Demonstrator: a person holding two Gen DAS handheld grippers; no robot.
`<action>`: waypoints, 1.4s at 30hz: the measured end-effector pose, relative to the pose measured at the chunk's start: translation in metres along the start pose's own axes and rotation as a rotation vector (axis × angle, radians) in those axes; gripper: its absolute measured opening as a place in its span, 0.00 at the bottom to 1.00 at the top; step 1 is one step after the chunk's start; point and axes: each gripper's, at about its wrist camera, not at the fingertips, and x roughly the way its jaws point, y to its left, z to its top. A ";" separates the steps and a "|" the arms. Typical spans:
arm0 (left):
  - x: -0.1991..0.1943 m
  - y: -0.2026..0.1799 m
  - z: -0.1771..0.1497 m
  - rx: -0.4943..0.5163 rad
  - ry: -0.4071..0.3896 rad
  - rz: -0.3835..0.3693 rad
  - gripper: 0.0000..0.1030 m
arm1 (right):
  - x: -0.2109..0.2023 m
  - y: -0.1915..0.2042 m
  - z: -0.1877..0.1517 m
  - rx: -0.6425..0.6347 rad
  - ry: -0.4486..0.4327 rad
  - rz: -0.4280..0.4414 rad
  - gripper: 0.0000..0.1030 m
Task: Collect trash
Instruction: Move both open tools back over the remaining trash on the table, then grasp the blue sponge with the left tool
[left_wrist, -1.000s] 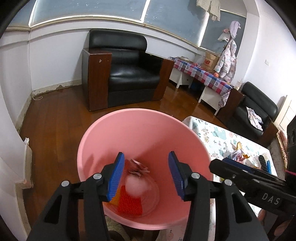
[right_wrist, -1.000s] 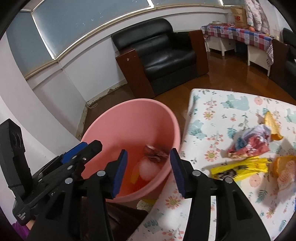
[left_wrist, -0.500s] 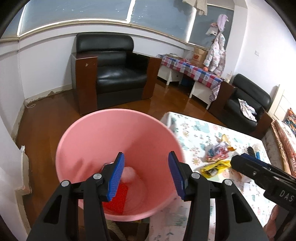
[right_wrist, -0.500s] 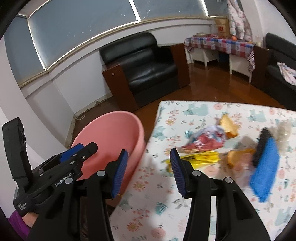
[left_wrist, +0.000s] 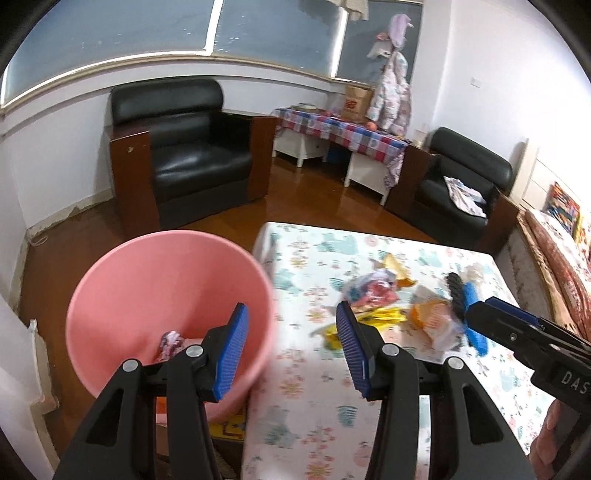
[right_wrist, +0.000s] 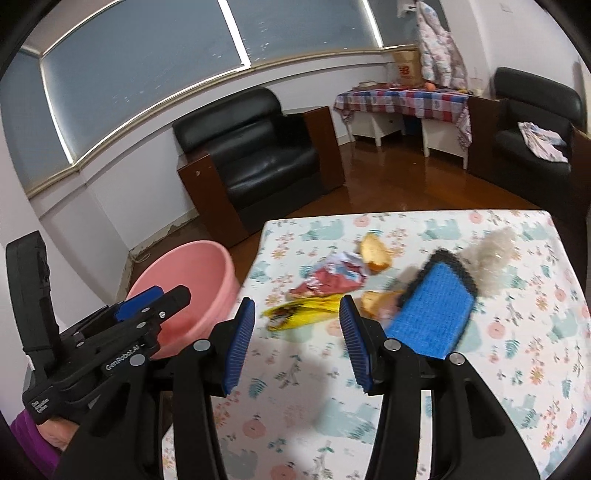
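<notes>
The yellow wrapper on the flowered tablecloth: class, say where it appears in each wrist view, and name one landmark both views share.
Left wrist view: the yellow wrapper lies right of centre, just beyond the right fingertip, partly hidden by it.
Right wrist view: the yellow wrapper lies at centre, showing between the two fingertips.
Shared landmark: the pink bucket, off the table's left edge in both.

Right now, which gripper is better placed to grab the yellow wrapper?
Probably the right gripper: open, empty, with the yellow wrapper just beyond its fingertips. The left gripper sits nearer the pink bin.
</notes>
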 end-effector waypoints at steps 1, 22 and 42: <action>0.000 -0.004 0.000 0.007 0.000 -0.006 0.47 | -0.003 -0.006 -0.001 0.011 -0.003 -0.006 0.47; 0.001 -0.107 0.006 0.151 0.032 -0.170 0.47 | -0.048 -0.115 -0.014 0.219 -0.090 -0.141 0.47; 0.010 -0.167 0.008 0.233 0.051 -0.270 0.47 | -0.057 -0.190 -0.034 0.363 -0.089 -0.218 0.47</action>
